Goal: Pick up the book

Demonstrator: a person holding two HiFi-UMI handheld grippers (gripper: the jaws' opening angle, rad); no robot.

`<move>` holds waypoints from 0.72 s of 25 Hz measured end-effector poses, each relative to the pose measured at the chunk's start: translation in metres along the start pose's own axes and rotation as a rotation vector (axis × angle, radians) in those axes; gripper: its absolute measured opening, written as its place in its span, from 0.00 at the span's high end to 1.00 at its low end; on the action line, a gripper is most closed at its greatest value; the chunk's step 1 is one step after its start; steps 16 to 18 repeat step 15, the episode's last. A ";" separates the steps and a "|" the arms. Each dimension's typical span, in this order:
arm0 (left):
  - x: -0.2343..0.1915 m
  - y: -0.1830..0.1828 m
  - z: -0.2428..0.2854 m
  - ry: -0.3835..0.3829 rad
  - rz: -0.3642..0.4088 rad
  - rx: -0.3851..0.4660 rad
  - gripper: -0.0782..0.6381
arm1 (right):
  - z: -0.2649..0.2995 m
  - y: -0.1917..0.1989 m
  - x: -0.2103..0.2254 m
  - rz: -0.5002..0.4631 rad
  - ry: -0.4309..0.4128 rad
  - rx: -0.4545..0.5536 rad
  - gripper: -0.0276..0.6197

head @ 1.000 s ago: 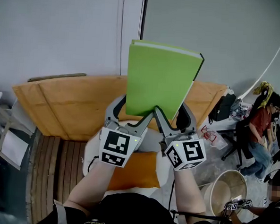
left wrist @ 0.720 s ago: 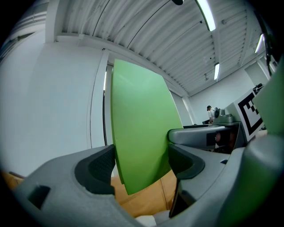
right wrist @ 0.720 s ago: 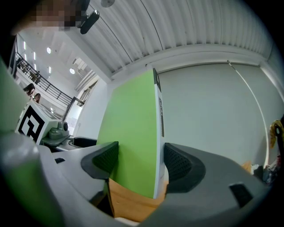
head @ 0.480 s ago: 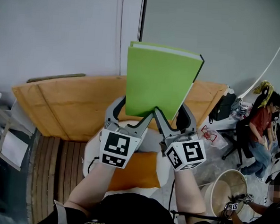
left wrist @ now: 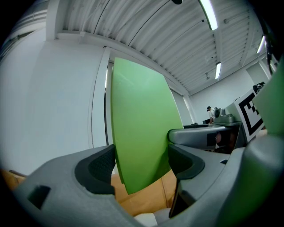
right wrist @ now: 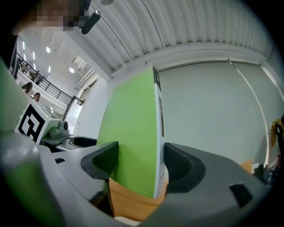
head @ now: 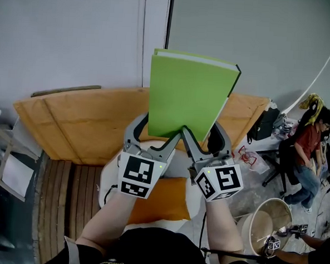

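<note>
A bright green book (head: 186, 96) is held upright in the air, in front of the grey wall. My left gripper (head: 153, 138) is shut on its lower left edge and my right gripper (head: 206, 140) is shut on its lower right edge. In the left gripper view the green book (left wrist: 140, 128) stands between the two dark pads of the left gripper (left wrist: 142, 165), and both pads touch it. In the right gripper view the book (right wrist: 133, 133), with its white page edge to the right, is clamped in the right gripper (right wrist: 141, 162).
A long orange-brown board (head: 82, 123) lies below the book. Under my arms is a white round seat with an orange cushion (head: 155, 206). At the right are a seated person (head: 309, 148), a dark bag (head: 263, 126) and a pale bucket (head: 262, 221). Wooden slats (head: 71, 201) run at the left.
The book sank very slightly a second ago and has stayed still since. Both grippers keep their hold. A person at the bottom right has shifted.
</note>
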State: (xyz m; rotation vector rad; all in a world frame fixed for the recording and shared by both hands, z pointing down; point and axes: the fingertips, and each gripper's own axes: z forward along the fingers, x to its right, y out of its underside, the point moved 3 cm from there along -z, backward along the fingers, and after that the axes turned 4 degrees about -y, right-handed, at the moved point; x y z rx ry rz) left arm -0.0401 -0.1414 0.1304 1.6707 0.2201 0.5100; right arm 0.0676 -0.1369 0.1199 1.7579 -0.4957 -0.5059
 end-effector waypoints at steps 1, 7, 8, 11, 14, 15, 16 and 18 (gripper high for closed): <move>0.000 0.001 0.000 0.001 -0.001 -0.001 0.36 | 0.000 0.000 0.000 -0.001 0.000 -0.002 0.48; -0.001 0.001 -0.003 0.007 -0.003 0.002 0.36 | -0.001 0.001 -0.004 0.000 0.010 -0.001 0.48; -0.001 0.001 -0.003 0.007 -0.003 0.002 0.36 | -0.001 0.001 -0.004 0.000 0.011 -0.002 0.48; 0.001 0.002 -0.002 0.010 -0.007 -0.001 0.36 | -0.002 0.000 -0.003 -0.008 0.008 -0.010 0.48; 0.000 0.001 -0.001 0.012 -0.005 -0.002 0.36 | -0.001 0.000 -0.003 -0.008 0.010 -0.010 0.48; -0.001 0.001 -0.001 0.012 -0.003 -0.002 0.36 | 0.000 0.000 -0.003 -0.006 0.011 -0.009 0.48; -0.001 0.001 -0.001 0.012 -0.003 -0.002 0.36 | 0.000 0.000 -0.003 -0.006 0.011 -0.009 0.48; -0.001 0.001 -0.001 0.012 -0.003 -0.002 0.36 | 0.000 0.000 -0.003 -0.006 0.011 -0.009 0.48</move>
